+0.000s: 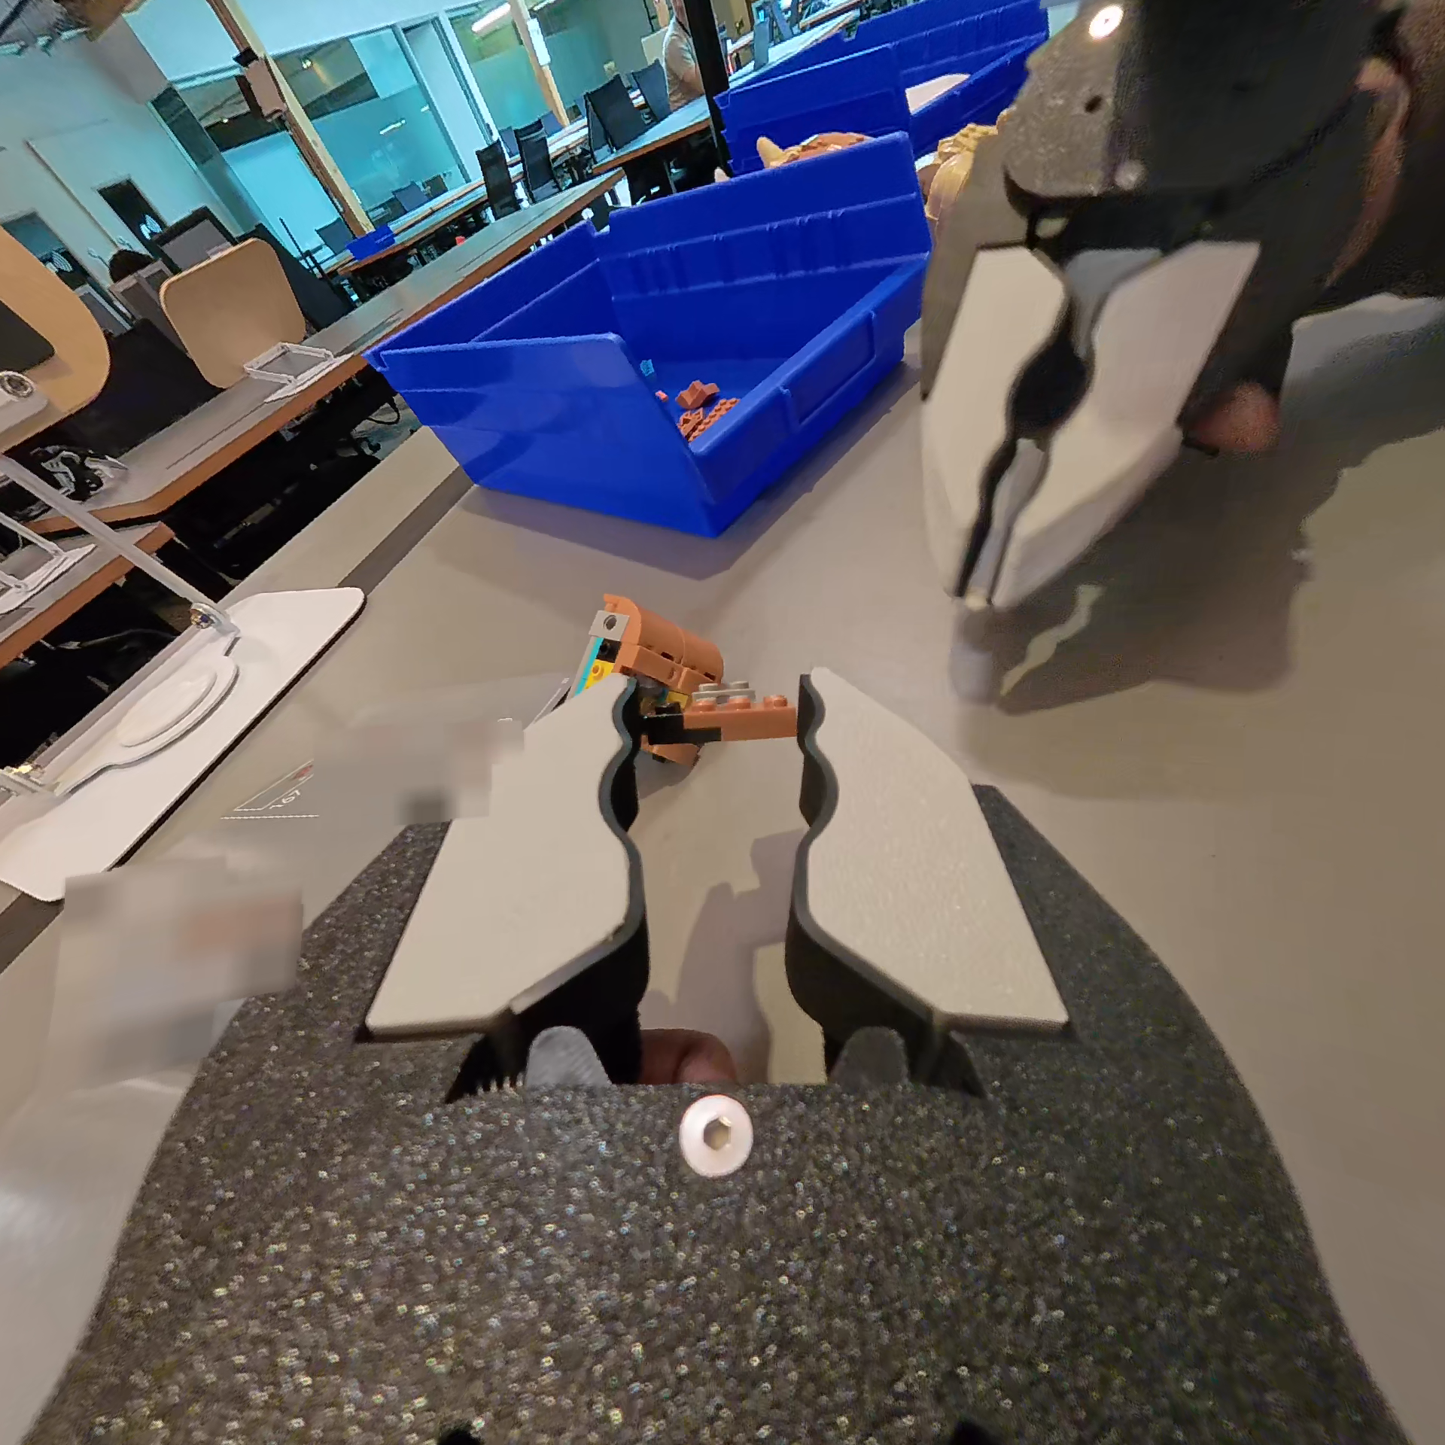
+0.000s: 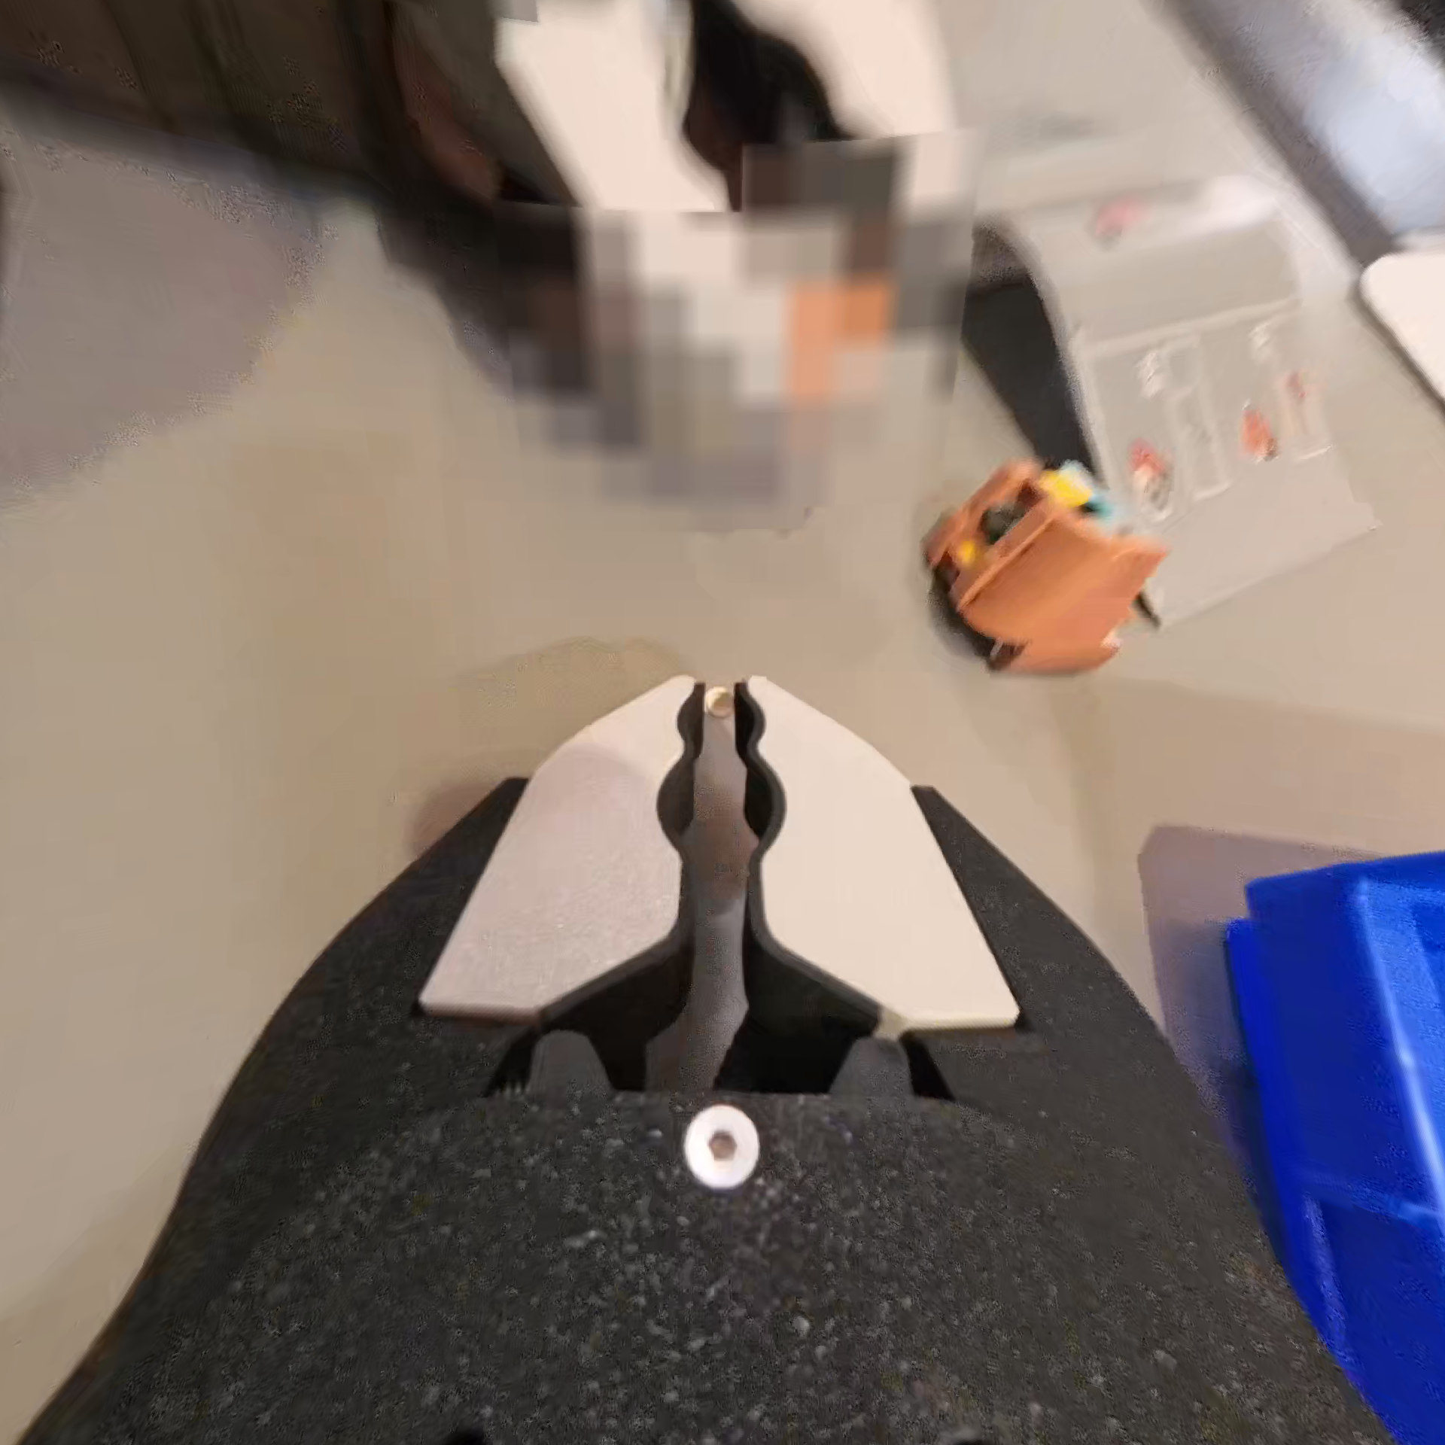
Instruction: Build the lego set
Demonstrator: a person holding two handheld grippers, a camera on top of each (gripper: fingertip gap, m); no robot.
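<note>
Two tools over grey tabletop (image 1: 1095, 821), part-built lego model between them

Left tool (image 1: 715, 704), low centre of left view: fingers spread, nothing held, tips just short of the brown lego model (image 1: 665, 688), which sits mid-frame on the tabletop. Right tool (image 2: 721, 696), centre of right view: fingers nearly together, pinching a small pale peg (image 2: 716, 698) at the tips; model at right-centre there, beside an instruction sheet (image 2: 1204, 406). Farther off, upper centre of left view: blue bin (image 1: 704, 375) with loose brown pieces (image 1: 704, 406)

Two close wrist views, sharing lego build (image 1: 665, 688)
</note>
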